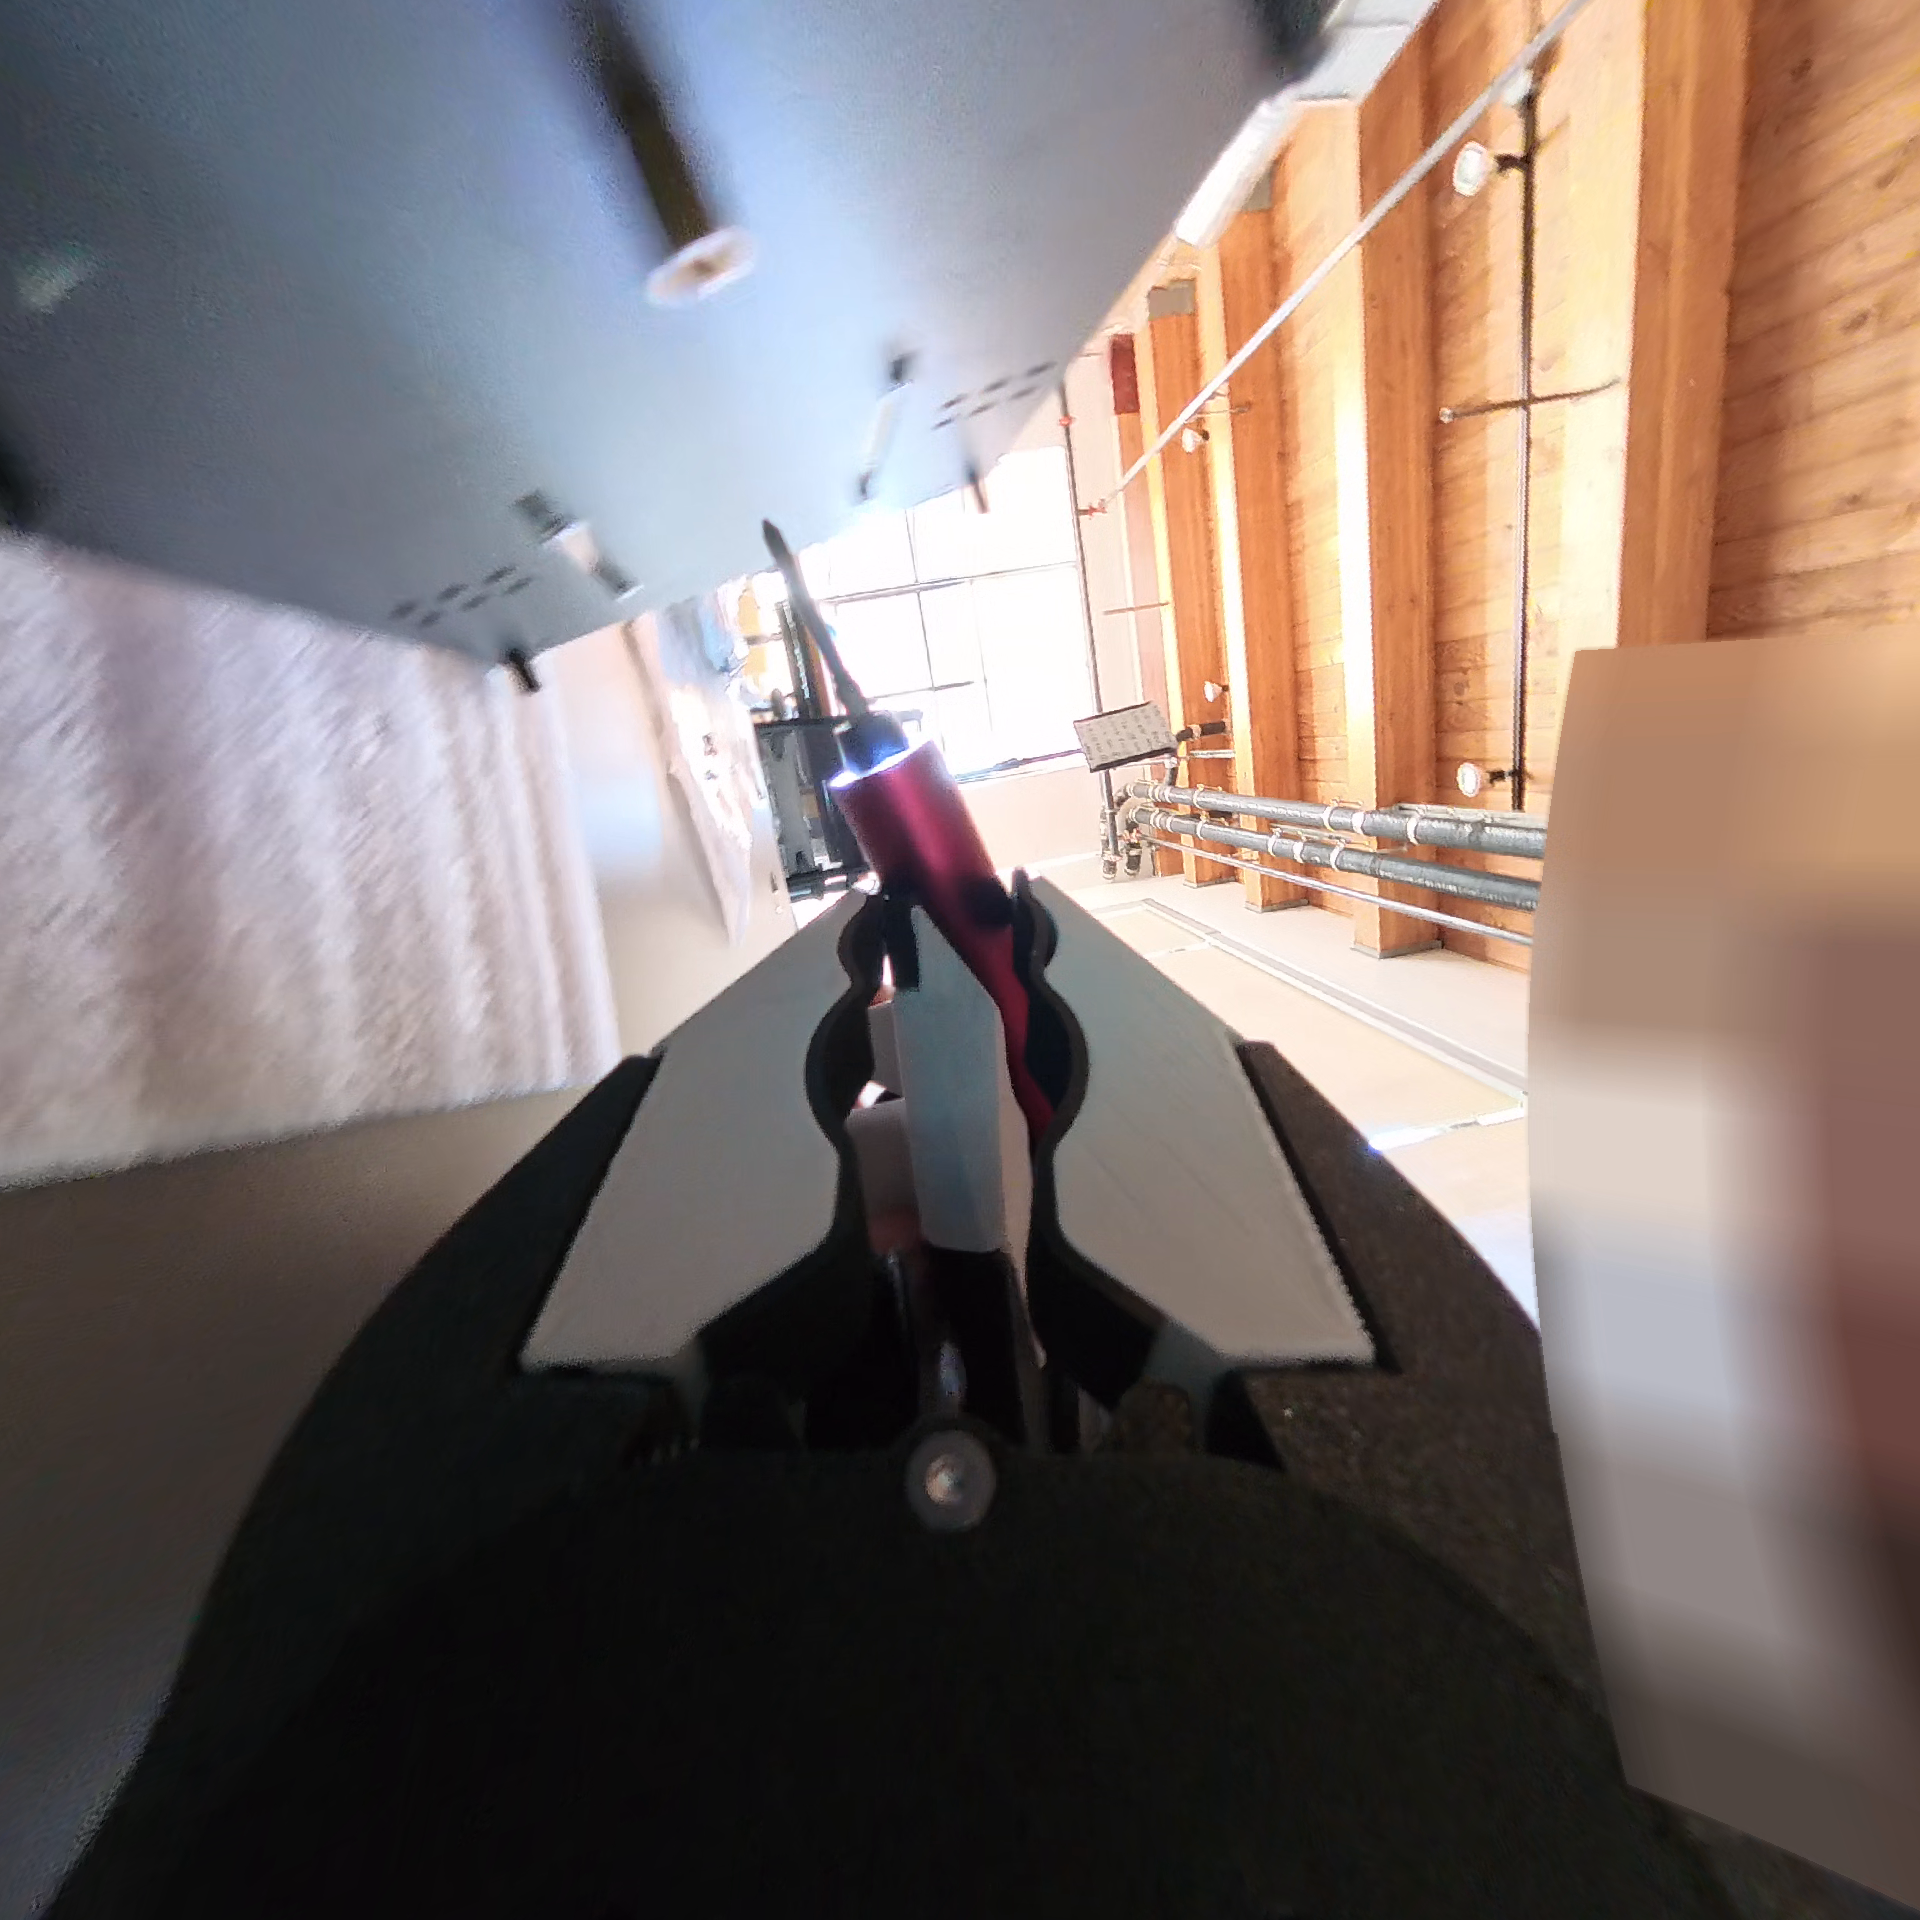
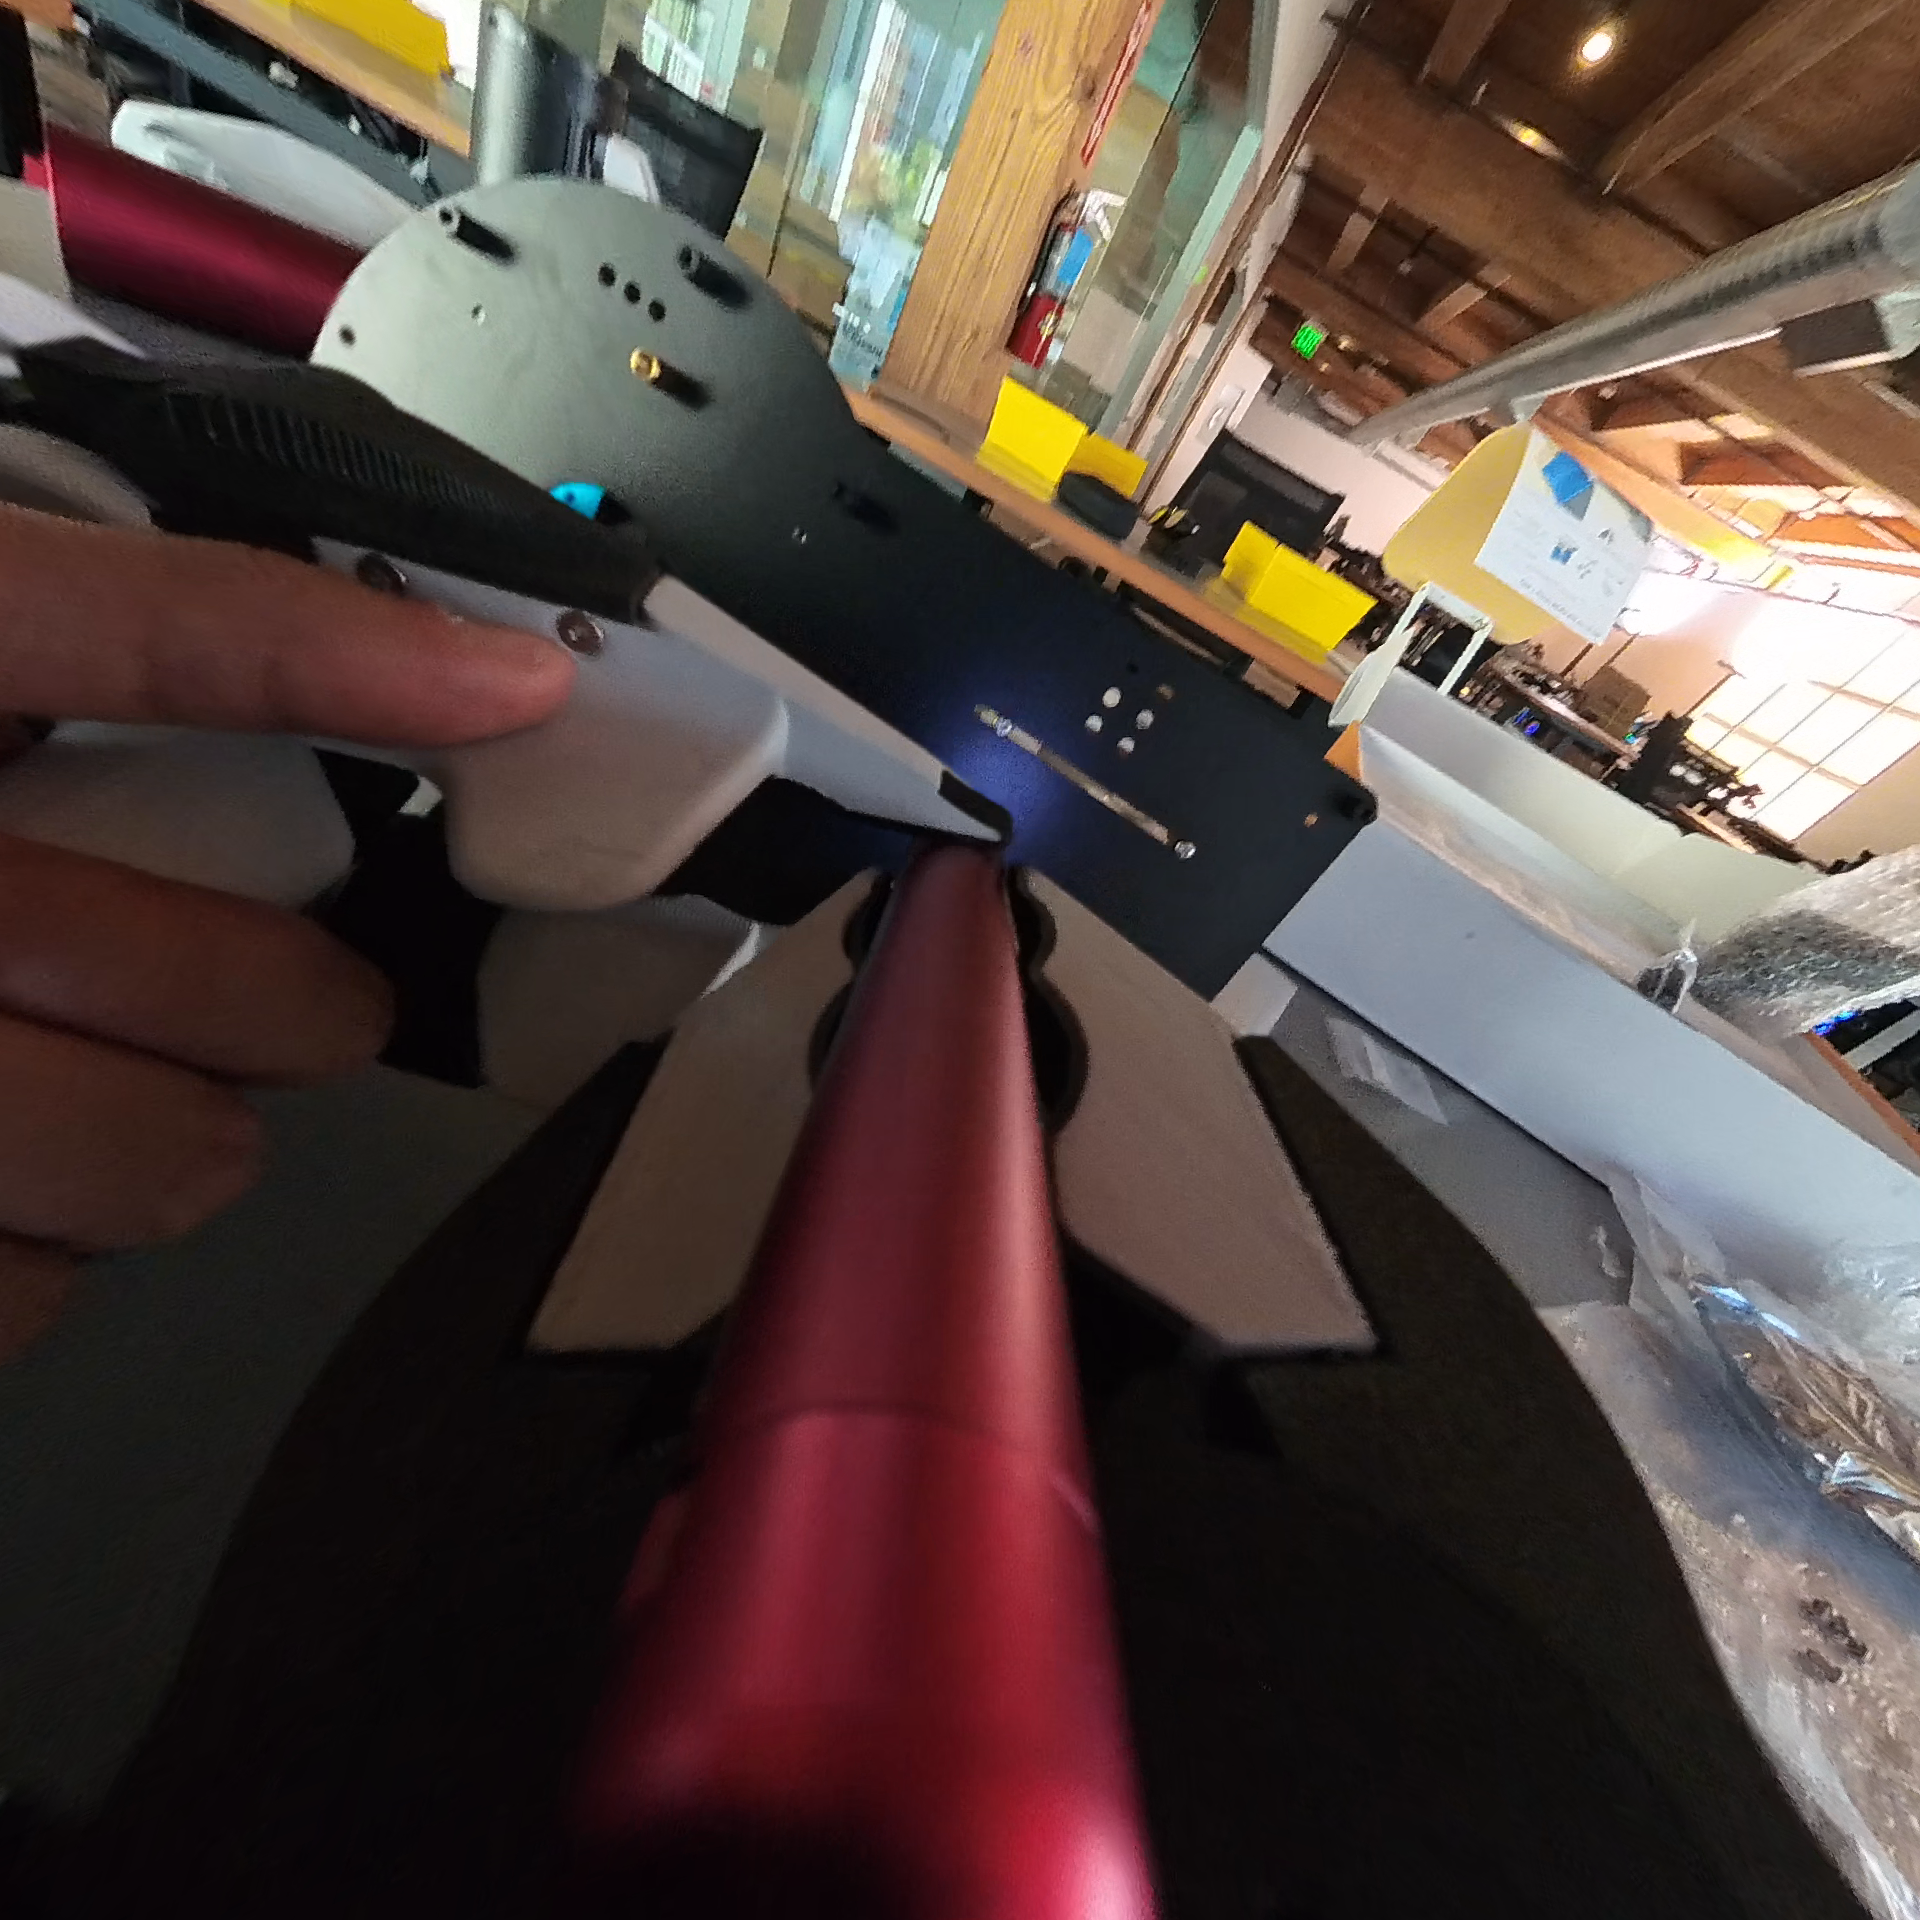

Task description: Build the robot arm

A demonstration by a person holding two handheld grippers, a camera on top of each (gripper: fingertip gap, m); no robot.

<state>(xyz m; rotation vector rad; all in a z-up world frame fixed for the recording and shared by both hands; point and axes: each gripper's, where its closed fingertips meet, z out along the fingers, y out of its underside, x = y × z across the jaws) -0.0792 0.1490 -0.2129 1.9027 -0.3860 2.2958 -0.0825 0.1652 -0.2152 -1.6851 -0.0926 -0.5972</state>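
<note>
Your right gripper [image 2: 940,883] clenched around red screwdriver [image 2: 904,1351]. Your left gripper [image 1: 961,914] clamps same screwdriver [image 1: 914,831] just past it. Screwdriver tip light falls on black plate [image 2: 1039,665], near ahead. Brass standoff [image 2: 665,376] on plate, beyond.

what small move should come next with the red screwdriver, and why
Likely ease the red screwdriver, clamped in both the left tool and the right tool, slightly forward: its bit appears to end short of the black plate, where its light glows beside a slim metal rod.
</note>
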